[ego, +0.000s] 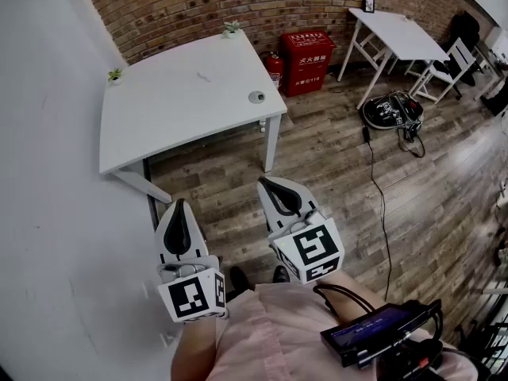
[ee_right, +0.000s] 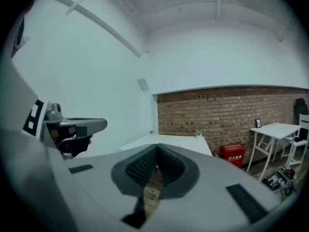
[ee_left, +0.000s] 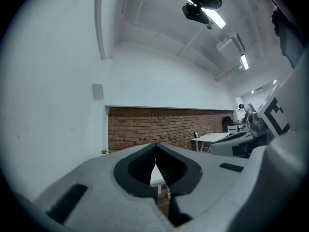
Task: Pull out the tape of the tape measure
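- While the person stands back on the floor (ego: pixel 333 173), both tools are held low and close to the body, pointing forward. I'd call that a carrying pose, not a working one.
- Left gripper (ego: pixel 180 205): its jaws are pressed together with nothing between them, and its own view shows the two halves meeting with no gap.
- Right gripper (ego: pixel 266 182): likewise pinched closed and empty, held a little ahead of the left one and just beside it.
- A small round grey thing near the right front corner of the table (ego: pixel 175 117) looks like the tape measure (ego: pixel 256 97), though it is too small from here to be sure. It lies flat and alone, close to the edge, which I judge puts it within easy reach of someone stepping up.
- It and the grippers are well apart; nothing touches it, and no tape shows pulled out.
- One plant (ego: pixel 116 75) sits at the far left corner and a second plant (ego: pixel 232 28) at the far right, clear of any work at the front.
- By my reckoning the task has not begun. The person must walk up, open both pairs of jaws, pin the case with one and catch the tape's tip with the other.
- One risk to watch is that a light case near the edge could slide off if it is nudged before it is held.
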`<state>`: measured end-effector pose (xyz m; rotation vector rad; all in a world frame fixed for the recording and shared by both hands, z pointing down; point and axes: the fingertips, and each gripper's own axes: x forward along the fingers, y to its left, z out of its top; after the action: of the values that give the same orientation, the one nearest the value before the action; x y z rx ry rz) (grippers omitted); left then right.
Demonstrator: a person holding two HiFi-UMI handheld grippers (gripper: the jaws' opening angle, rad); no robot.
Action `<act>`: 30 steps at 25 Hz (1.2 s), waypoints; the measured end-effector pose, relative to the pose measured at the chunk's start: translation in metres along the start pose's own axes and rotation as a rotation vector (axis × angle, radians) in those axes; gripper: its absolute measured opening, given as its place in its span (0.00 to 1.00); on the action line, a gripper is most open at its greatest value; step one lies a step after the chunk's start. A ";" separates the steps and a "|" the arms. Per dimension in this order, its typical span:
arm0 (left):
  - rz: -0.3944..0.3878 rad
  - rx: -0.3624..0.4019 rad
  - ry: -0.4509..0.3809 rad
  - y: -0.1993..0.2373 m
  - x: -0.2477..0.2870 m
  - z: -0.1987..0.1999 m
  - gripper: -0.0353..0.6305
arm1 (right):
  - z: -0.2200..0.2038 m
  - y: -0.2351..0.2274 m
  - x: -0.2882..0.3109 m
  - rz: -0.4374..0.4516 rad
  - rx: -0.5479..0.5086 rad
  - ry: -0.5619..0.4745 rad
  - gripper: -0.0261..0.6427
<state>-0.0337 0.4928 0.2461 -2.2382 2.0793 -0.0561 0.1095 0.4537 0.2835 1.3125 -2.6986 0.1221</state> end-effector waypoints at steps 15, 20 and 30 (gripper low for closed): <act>-0.010 -0.021 0.003 -0.015 -0.006 0.000 0.32 | 0.003 -0.001 -0.010 0.040 0.040 -0.029 0.35; 0.018 -0.015 0.011 -0.022 -0.011 0.000 0.32 | 0.000 -0.010 -0.018 0.037 0.017 -0.024 0.34; 0.070 -0.027 0.033 -0.037 -0.017 -0.013 0.32 | -0.011 -0.029 -0.024 0.070 0.016 -0.001 0.31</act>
<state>0.0007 0.5121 0.2624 -2.1921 2.1860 -0.0607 0.1481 0.4562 0.2905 1.2224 -2.7512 0.1502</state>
